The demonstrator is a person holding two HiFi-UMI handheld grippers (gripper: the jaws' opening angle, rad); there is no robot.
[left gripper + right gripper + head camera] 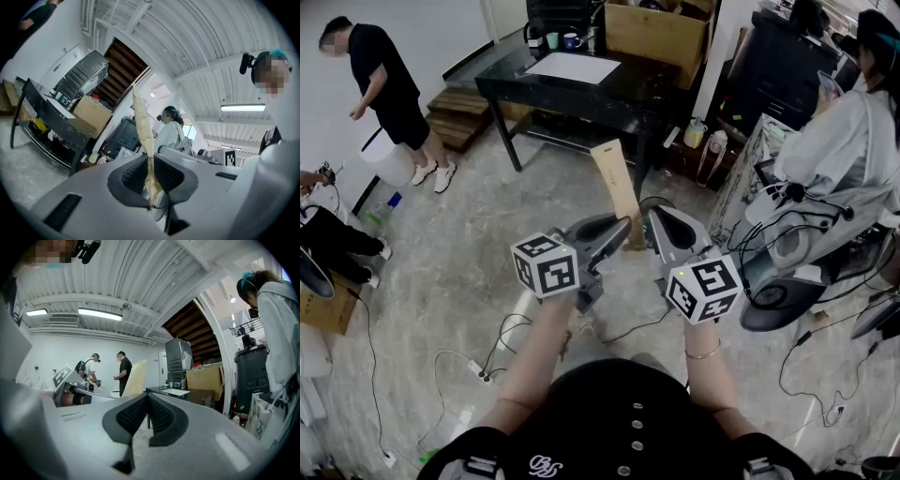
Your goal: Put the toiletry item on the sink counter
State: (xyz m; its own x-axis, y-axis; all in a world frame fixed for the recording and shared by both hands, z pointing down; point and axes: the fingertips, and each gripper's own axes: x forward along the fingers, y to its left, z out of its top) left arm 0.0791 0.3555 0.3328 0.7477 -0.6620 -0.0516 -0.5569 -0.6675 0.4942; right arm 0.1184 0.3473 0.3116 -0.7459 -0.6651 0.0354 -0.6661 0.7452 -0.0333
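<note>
We hold the packet [615, 187], a long flat tan piece, in our left tongs [622, 228]. It is pinched at its lower end and stands nearly upright, leaning a little to the left, in the air above the marble floor [469, 272]. In the left gripper view the ribbed pads [133, 173] press on it from both sides, and most of its length rises clear above them.

Our right tongs [657, 218] sit just to the right of the left ones. Their jaws are pressed together with nothing between them. From the right gripper view the packet shows off to the left of those jaws, apart from them.

Beyond the packet, on the far side of the floor, stands a black counter [637, 82]. It carries a white sheet [572, 67], a cardboard box [661, 28] and two cups [553, 39]. Far left, a person in black [389, 84] stands bent forward. At the right a person in white [848, 141] sits turned away from us. Cables [516, 337] trail over the near floor below our forearms.
</note>
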